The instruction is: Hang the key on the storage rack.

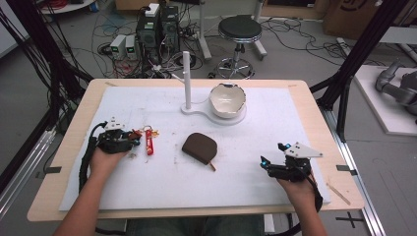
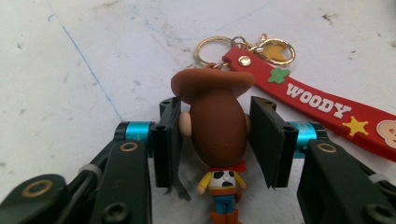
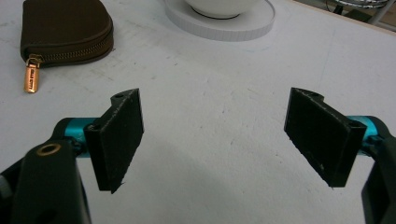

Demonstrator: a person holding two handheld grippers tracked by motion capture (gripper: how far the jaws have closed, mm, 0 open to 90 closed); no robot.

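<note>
Left hand-held gripper (image 2: 215,140) straddling the Woody figure (image 2: 218,135) of the keychain, jaws on either side of the head, small gaps visible both sides, so not yet clamped; reads as released, about to close. Figure lying flat on the white mat (image 1: 275,142) at left of the desk (image 1: 314,105), hat toward the key ring (image 2: 210,49) and red strap (image 2: 327,109), which trails off to one side.

Right hand-held gripper (image 3: 212,135) wide open, empty, parked over bare mat at right front, well apart from everything.

Risks:
- Head rounded and smooth: could squirt out forward or backward on closing if pads land off-centre.
- Ear close against one pad; likely pinch on the ear instead of the head, giving a weak hold.
- Strap and ring hang free; on lift, probable swing and twist of figure in the jaws.
- Pad tips close to mat; may scrape or snag it.

Room:
- Brown zip pouch (image 1: 200,147) mid-desk, near but clear of the strap.
- White stand with post (image 1: 187,81) and bowl (image 1: 227,100) toward the far edge, well apart.
- Left desk edge near the left hand; open mat ahead and toward centre. Plenty of space on the right.
</note>
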